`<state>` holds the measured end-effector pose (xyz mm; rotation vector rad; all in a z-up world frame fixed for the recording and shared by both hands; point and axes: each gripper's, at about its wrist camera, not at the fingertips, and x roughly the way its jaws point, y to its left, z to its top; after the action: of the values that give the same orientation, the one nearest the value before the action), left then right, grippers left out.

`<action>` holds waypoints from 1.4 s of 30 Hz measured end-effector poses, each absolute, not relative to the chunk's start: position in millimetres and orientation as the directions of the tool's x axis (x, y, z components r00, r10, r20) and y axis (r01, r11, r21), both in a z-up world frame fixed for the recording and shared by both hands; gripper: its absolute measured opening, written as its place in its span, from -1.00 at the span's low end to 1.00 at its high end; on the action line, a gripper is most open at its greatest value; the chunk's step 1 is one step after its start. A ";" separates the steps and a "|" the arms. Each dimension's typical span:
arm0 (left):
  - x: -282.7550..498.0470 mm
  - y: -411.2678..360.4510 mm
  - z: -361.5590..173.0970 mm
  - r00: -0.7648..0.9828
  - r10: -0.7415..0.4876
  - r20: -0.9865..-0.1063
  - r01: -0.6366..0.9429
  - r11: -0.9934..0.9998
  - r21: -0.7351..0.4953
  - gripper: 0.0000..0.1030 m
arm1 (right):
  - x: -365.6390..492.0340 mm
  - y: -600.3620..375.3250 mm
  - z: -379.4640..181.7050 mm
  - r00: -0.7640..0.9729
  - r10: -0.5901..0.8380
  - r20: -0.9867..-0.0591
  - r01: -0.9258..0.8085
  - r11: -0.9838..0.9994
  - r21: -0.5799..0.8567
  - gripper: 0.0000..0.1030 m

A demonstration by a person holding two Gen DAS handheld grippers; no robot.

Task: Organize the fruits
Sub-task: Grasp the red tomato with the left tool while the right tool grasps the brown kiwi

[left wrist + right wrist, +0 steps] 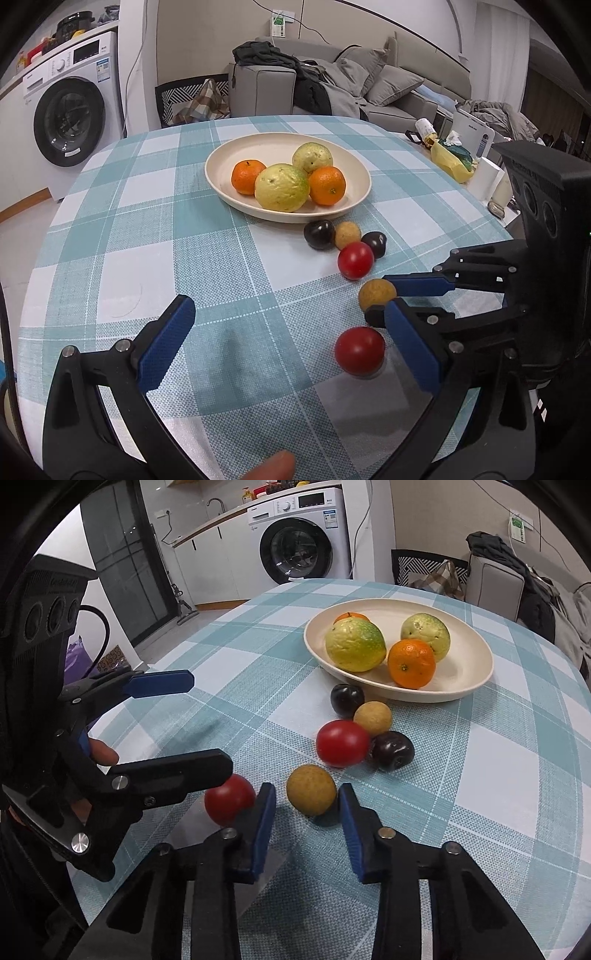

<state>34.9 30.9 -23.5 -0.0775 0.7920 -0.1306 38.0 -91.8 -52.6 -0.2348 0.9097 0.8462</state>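
Note:
A cream plate (360,173) (476,679) holds two oranges (327,185) (411,663) and two yellow-green fruits (282,187) (355,645). Beside it on the checked cloth lie two dark plums (319,234) (392,750), a tan fruit (347,235) (372,718) and a red tomato (355,260) (342,743). My right gripper (307,794) (384,295) is open with its jaws on either side of a second tan fruit (311,789) (376,293). My left gripper (288,325) (207,720) is wide open, with a second tomato (359,350) (229,799) by its right finger.
The round table (147,221) stands before a washing machine (70,110) and a grey sofa (388,85) with clothes. A yellow bag (448,158) and white containers sit past the table's right edge. A chair (428,568) is at the far side.

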 end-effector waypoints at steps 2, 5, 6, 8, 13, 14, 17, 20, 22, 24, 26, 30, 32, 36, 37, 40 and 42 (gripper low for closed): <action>34.4 30.6 -23.4 0.693 -0.147 -0.706 0.089 0.989 -0.118 0.99 | 38.3 -92.8 -51.9 0.330 0.548 -0.769 -0.732 0.663 0.158 -0.45; 33.9 28.6 -24.2 0.689 -0.149 -0.710 0.095 0.989 -0.115 0.99 | 38.4 -95.8 -49.1 0.338 0.554 -0.761 -0.732 0.663 0.157 -0.45; 34.2 27.4 -25.0 0.686 -0.145 -0.713 0.096 0.989 -0.109 0.99 | 38.6 -97.5 -47.4 0.342 0.555 -0.759 -0.731 0.664 0.156 -0.45; 34.7 23.7 -26.9 0.678 -0.142 -0.721 0.104 0.990 -0.096 0.99 | 39.4 -101.4 -43.9 0.351 0.560 -0.751 -0.727 0.668 0.159 -0.45; 33.4 14.2 -31.4 0.658 -0.147 -0.739 0.140 0.988 -0.072 0.99 | 45.9 -112.2 -39.4 0.374 0.551 -0.746 -0.706 0.691 0.156 -0.45; 33.2 12.7 -32.2 0.654 -0.150 -0.741 0.146 0.987 -0.071 0.99 | 47.4 -113.8 -39.1 0.376 0.549 -0.746 -0.702 0.695 0.158 -0.45; 32.0 8.2 -35.1 0.635 -0.167 -0.754 0.173 0.982 -0.071 0.98 | 49.7 -117.4 -38.3 0.381 0.544 -0.748 -0.697 0.700 0.154 -0.45; 30.5 2.8 -36.8 0.629 -0.168 -0.759 0.194 0.979 -0.056 0.82 | 50.9 -119.0 -37.5 0.383 0.544 -0.747 -0.695 0.702 0.155 -0.45; 31.7 -1.4 -39.1 0.612 -0.181 -0.770 0.212 0.975 -0.061 0.60 | 50.7 -119.3 -37.4 0.384 0.542 -0.747 -0.694 0.703 0.153 -0.45; 31.4 -6.0 -42.3 0.595 -0.192 -0.780 0.229 0.971 -0.064 0.48 | 50.9 -119.5 -37.7 0.385 0.540 -0.748 -0.695 0.703 0.151 -0.45; 30.0 -10.5 -44.1 0.590 -0.194 -0.784 0.244 0.968 -0.056 0.47 | 51.8 -120.3 -37.3 0.385 0.541 -0.748 -0.692 0.705 0.154 -0.45; 25.8 -19.2 -45.5 0.576 -0.215 -0.788 0.293 0.955 -0.046 0.26 | 50.1 -120.1 -37.7 0.388 0.537 -0.750 -0.693 0.706 0.147 -0.45; 23.1 -24.2 -46.3 0.574 -0.219 -0.789 0.316 0.948 -0.033 0.15 | 50.2 -119.9 -37.8 0.393 0.527 -0.754 -0.689 0.711 0.139 -0.45; 20.3 -27.8 -48.3 0.560 -0.235 -0.794 0.344 0.938 -0.035 -0.24 | 50.7 -121.3 -37.3 0.396 0.527 -0.752 -0.684 0.715 0.141 -0.45; 19.5 -27.6 -48.0 0.562 -0.237 -0.792 0.347 0.937 -0.035 -0.37 | 50.6 -121.6 -37.0 0.397 0.526 -0.752 -0.684 0.716 0.139 -0.45; 19.2 -26.1 -47.0 0.563 -0.248 -0.789 0.351 0.935 -0.044 -0.45 | 50.5 -122.3 -36.0 0.400 0.529 -0.749 -0.682 0.717 0.142 -0.45; 20.1 -23.9 -46.3 0.567 -0.250 -0.785 0.342 0.938 -0.051 -0.45 | 50.6 -123.1 -35.7 0.402 0.530 -0.747 -0.681 0.718 0.143 -0.45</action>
<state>20.1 -23.9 -46.3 0.1108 0.9035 -0.3487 50.6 -123.1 -35.7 -0.1968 0.8661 0.7714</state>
